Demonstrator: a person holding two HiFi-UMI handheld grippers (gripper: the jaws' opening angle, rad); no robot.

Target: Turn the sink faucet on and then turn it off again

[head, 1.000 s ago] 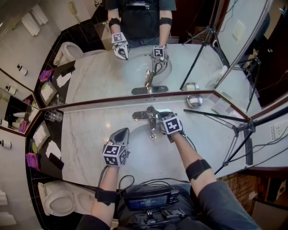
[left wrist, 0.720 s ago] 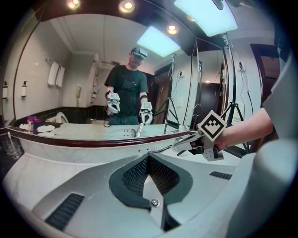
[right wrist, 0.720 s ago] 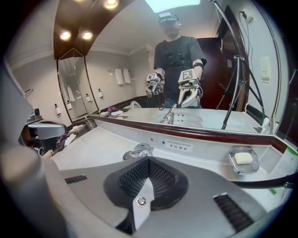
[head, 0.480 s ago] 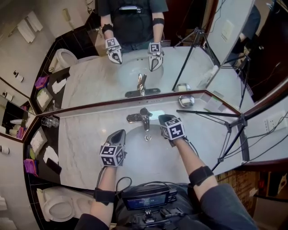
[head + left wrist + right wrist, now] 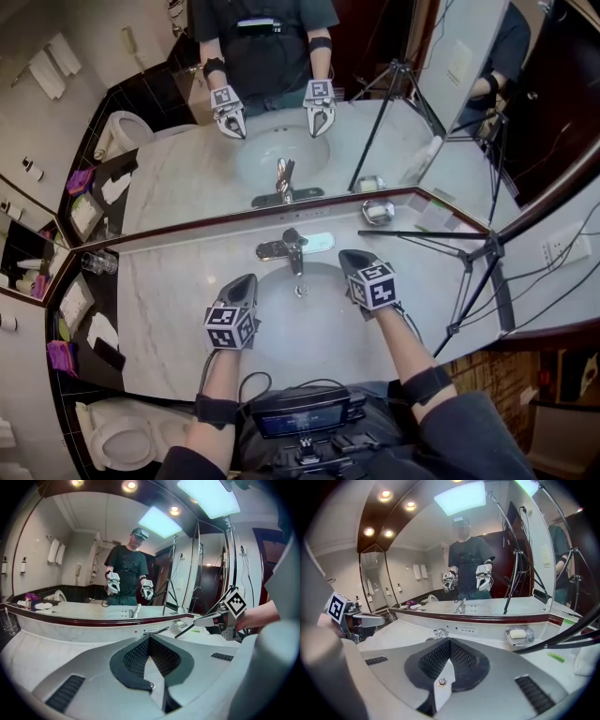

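A wide mirror backs the marble counter; apparently a toilet stands beside it.

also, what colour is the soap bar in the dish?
The soap is white; it shows best in the right gripper view.

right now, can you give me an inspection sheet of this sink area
surface: pale marble counter around an oval basin
job's things: chrome faucet behind the basin, neither gripper touching it; no water stream made out
clutter: soap dish right of the faucet; clear glass at the far left
grippers: left gripper and right gripper both shut, empty, flanking the basin
cables: black cable looped near the person's waist
surroundings: mirror, tripod at right, toilet lower left
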